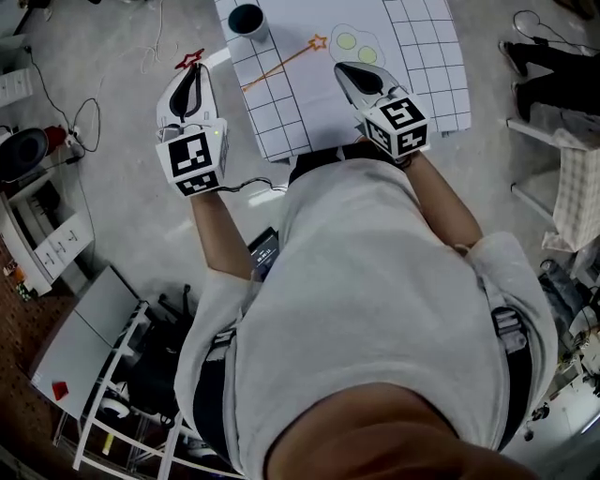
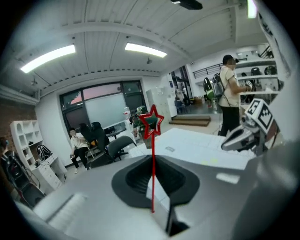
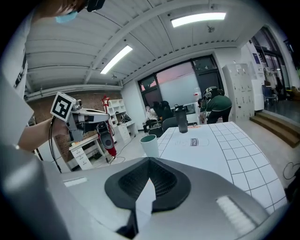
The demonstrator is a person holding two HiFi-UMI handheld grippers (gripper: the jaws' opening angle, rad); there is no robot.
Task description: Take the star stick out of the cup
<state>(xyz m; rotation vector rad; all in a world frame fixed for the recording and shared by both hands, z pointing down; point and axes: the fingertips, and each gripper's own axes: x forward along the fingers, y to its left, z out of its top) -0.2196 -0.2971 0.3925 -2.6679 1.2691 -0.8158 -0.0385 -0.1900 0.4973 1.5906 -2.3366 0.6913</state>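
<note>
Nearest the person, the left gripper (image 1: 193, 75) hangs off the left edge of the white grid-marked table (image 1: 291, 117), over the grey floor. Its jaws are clamped on a thin red stick topped by an outlined red star (image 2: 153, 161), which stands straight up out of the jaw tips. This stick is in the air, well apart from the cup.

The right gripper (image 1: 350, 71) is over the near part of the table, right of the middle. Its jaws are pressed together with nothing between them.

Between the two grippers, an orange stick with an outlined star tip (image 1: 279, 67) lies flat on the table, slanting from the left edge toward the middle. Just beyond the right gripper are two yellow-green round patches (image 1: 348, 40).

At the far left corner stands the white cup with a dark teal inside (image 1: 247, 19), upright.
</note>
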